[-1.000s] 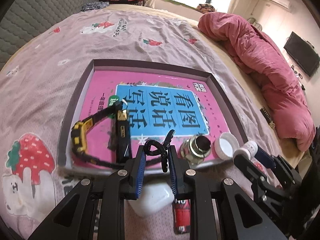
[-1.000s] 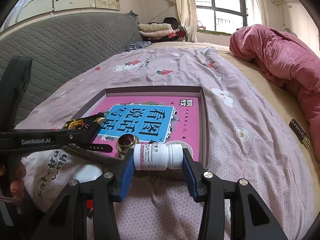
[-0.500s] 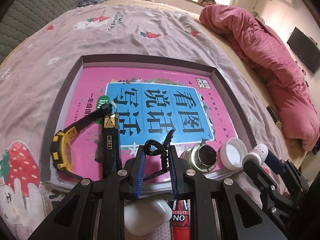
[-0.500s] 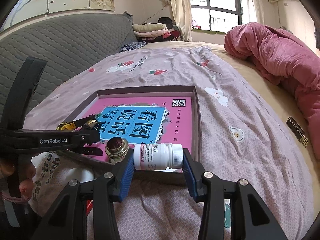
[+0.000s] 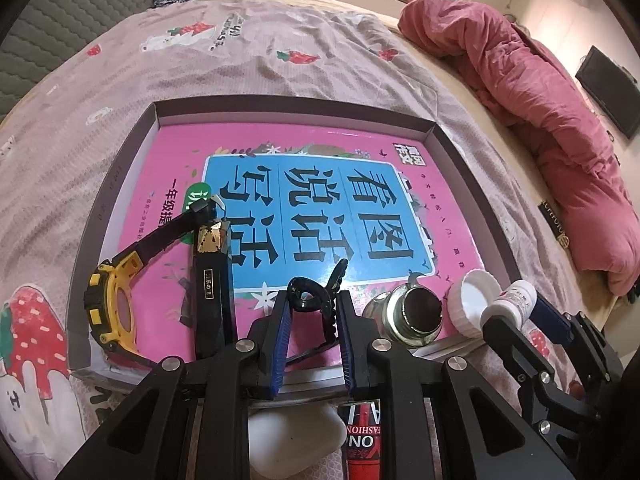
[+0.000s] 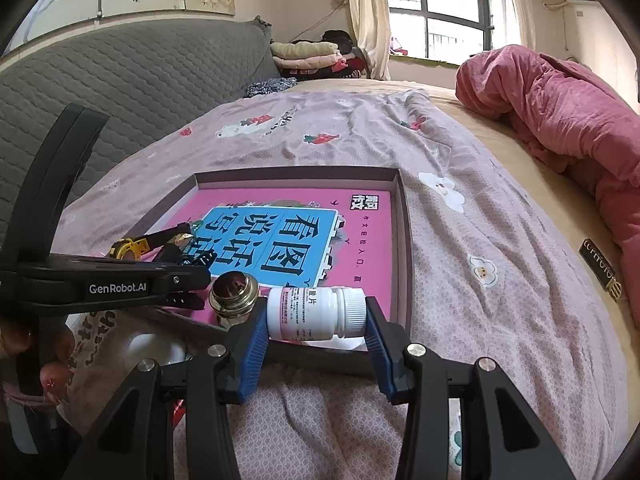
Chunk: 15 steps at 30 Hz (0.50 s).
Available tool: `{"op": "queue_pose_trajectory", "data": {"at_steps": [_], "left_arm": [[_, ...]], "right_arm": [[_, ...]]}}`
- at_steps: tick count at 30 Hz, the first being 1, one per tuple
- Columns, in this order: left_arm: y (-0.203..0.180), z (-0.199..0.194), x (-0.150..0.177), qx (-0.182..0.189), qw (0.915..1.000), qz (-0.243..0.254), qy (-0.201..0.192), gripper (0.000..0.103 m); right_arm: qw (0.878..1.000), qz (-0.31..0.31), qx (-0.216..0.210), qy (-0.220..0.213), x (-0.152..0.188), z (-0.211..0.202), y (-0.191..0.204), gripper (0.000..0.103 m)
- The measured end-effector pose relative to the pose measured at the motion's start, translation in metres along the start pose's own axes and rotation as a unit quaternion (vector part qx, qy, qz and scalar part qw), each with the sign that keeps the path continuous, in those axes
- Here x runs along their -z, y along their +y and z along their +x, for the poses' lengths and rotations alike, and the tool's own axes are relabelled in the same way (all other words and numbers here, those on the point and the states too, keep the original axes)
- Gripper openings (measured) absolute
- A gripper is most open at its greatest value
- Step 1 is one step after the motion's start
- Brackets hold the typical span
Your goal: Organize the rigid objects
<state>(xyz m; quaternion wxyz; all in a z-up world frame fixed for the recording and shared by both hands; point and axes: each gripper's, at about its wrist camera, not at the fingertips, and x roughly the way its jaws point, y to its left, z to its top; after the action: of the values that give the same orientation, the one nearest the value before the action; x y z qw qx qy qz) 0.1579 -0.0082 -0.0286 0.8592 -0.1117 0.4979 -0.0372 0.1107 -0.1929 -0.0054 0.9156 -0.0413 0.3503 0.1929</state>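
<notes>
Left hand-held gripper [image 5: 312, 320] is closed on a black hair clip [image 5: 316, 300], holding it over the near edge of the box [image 5: 280, 104], at 6 o'clock of the pink book [image 5: 248, 148] lying inside. Right hand-held gripper [image 6: 316, 316] is clamped on a white pill bottle [image 6: 316, 314] held sideways, cap toward 3 o'clock, at the box's near right corner; jaws spread just to bottle length.

Inside the box, along the near edge: yellow-black watch [image 5: 116, 308] at 9 o'clock of the clip, black folding knife [image 5: 212, 280] just beside it, strap end touching the knife's tip. At 3 o'clock of the clip, a brass fitting [image 5: 412, 316], then a white cap [image 5: 472, 304] leaning on the box wall.

Outside the box on the bedsheet [image 5: 240, 52], under the left gripper: white earbud case [image 5: 296, 440] and a red lighter [image 5: 362, 440], side by side. Pink blanket [image 5: 540, 120] bunched at 2 o'clock, well apart from the box.
</notes>
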Motion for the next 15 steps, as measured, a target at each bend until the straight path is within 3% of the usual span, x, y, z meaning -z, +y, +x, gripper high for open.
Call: {"op": "queue_pose_trajectory", "data": {"at_steps": [15], "left_arm": [[0.0025,0.0044,0.0026,0.001,1.0000,-0.005,0.007,0.022]], "right_arm": [[1.000,-0.014,0.018,0.022,-0.0007,0.0102,-0.0002,0.046]]}}
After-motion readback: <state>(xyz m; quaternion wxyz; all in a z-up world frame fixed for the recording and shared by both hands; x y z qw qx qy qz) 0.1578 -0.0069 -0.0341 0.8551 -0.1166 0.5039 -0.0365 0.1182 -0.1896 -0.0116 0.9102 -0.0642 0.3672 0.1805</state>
